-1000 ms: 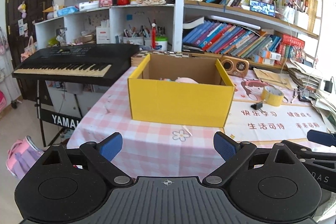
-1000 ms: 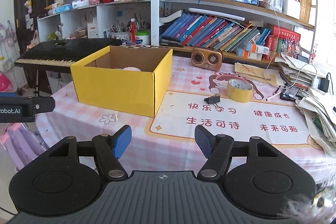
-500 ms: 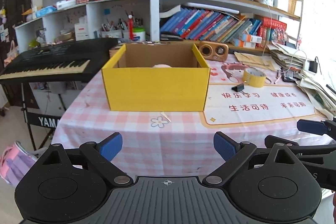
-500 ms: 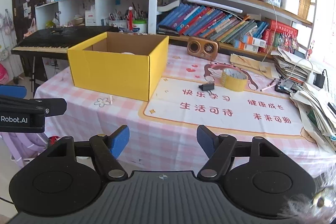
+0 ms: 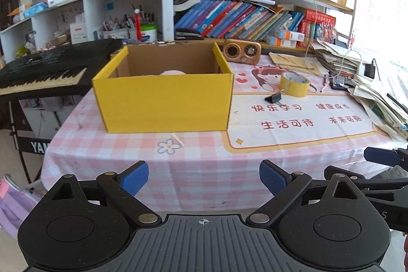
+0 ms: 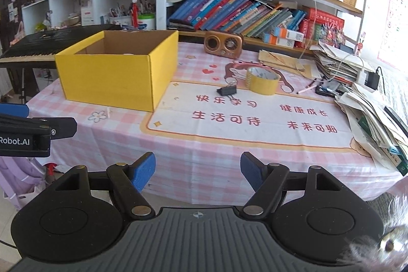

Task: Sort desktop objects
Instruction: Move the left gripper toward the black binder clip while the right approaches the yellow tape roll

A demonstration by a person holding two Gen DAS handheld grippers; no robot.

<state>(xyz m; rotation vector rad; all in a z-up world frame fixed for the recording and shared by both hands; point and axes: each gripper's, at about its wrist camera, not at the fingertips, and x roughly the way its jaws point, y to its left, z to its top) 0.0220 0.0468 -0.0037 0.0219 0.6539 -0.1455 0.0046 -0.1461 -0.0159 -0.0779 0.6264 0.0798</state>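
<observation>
Hovering short of the near edge of the desk (image 5: 204, 165), both tongs hold nothing. The left tongs (image 5: 204, 179) stand spread wide, blue pads apart with only the pink checked cloth showing between them. The right tongs (image 6: 197, 171) are likewise released; their jaws have just been opening, and nothing lies between them. On the desk sits an open yellow box (image 5: 165, 101), with something pale pink (image 5: 172, 72) just showing above its front wall. To the right of the box, on the printed mat (image 6: 255, 116), a black binder clip (image 6: 227, 90) lies just beside a roll of yellow tape (image 6: 262, 80), the two near each other but apart from the box. Behind them, toward the bookshelf, stands a small wooden radio (image 6: 223, 43). A pink pen (image 6: 307, 89) lies to the right of the tape, near a heap of papers (image 6: 369, 114) that covers the right end of the desk. A black keyboard (image 5: 46, 70) stands past the left end of the desk, behind the box.
</observation>
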